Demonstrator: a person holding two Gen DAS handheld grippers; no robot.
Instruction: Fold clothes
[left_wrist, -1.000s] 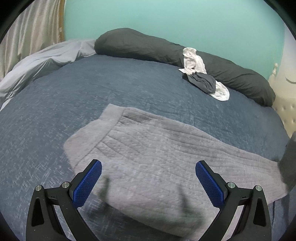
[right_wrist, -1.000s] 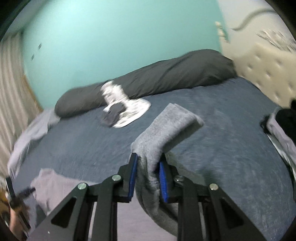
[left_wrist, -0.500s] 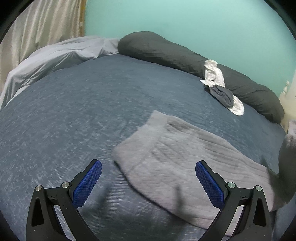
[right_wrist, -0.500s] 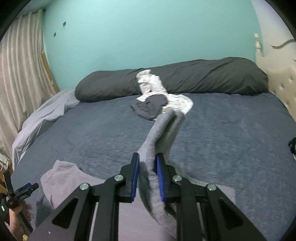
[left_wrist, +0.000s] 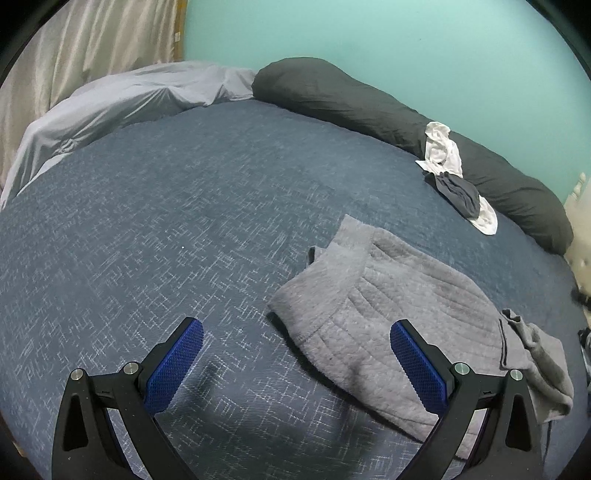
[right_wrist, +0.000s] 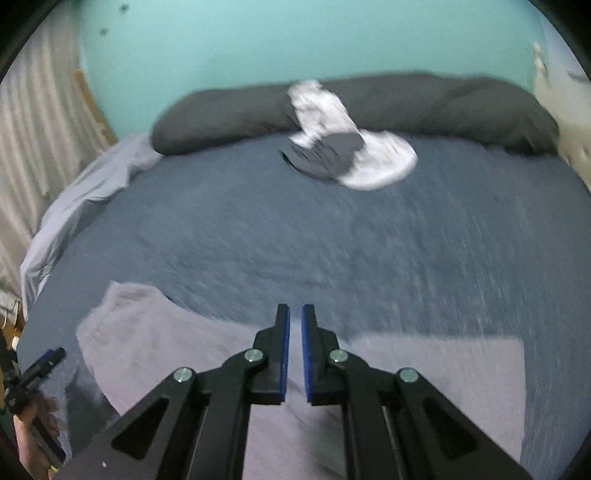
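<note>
Two grippers at work over one bed. Right gripper: blue pads nearly together, a thin slit of daylight between them, jaws have just been closing, and no cloth is caught between them now; it hangs above the near edge of the grey ribbed knit sweater. Left gripper: jaws spread wide, nothing held, its right pad over the sweater's near hem, its left pad over bare cover. Sweater lies on the near right part of the dark blue woven bedcover, body mostly flat, one sleeve bunched in a heap at its right end and one corner turned up at the far edge. Judged step: between grasps, the garment being laid out or a fold just set down; right view is smeared, so detail there is poor. Next move likely calls for picking a fresh edge or the crumpled sleeve, pinching a single layer, and drawing it across without dragging the body. Count: one grey sweater; one small pile of white and dark garments lying against one long charcoal bolster pillow; one pale grey sheet rumpled at far left.
</note>
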